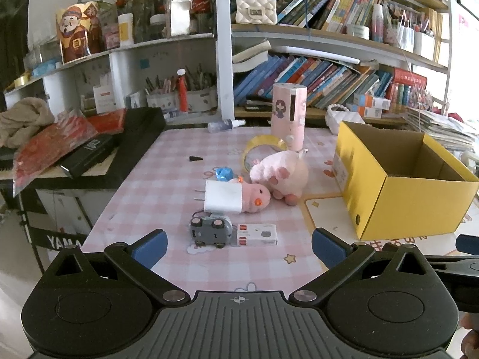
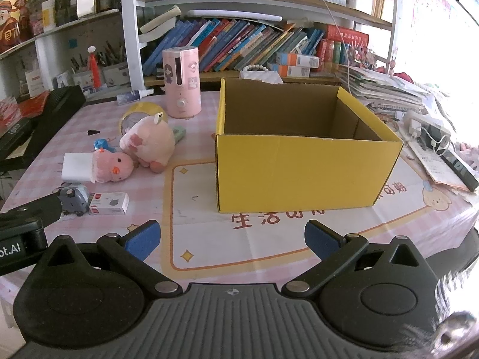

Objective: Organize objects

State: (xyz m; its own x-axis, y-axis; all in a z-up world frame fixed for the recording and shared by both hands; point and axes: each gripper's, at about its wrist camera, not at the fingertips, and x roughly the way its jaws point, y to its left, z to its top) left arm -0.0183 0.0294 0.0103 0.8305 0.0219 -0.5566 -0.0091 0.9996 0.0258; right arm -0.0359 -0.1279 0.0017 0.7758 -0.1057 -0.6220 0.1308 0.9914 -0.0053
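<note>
Right wrist: yellow box (image 2: 302,173) sits open (interior bare).

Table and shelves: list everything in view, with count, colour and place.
cardboard box: one, yellow, open, table right
plush toys: two, pink, table centre, touching
charger: one, white, against the smaller plush
toy car: one, grey, overturned, nearest left gripper
small carton: one, white-red, beside car
tape roll: one, yellow, behind plushes
humidifier: one, pink, upright at back
books: many, mixed, shelves
left gripper: open
right gripper: open
</note>
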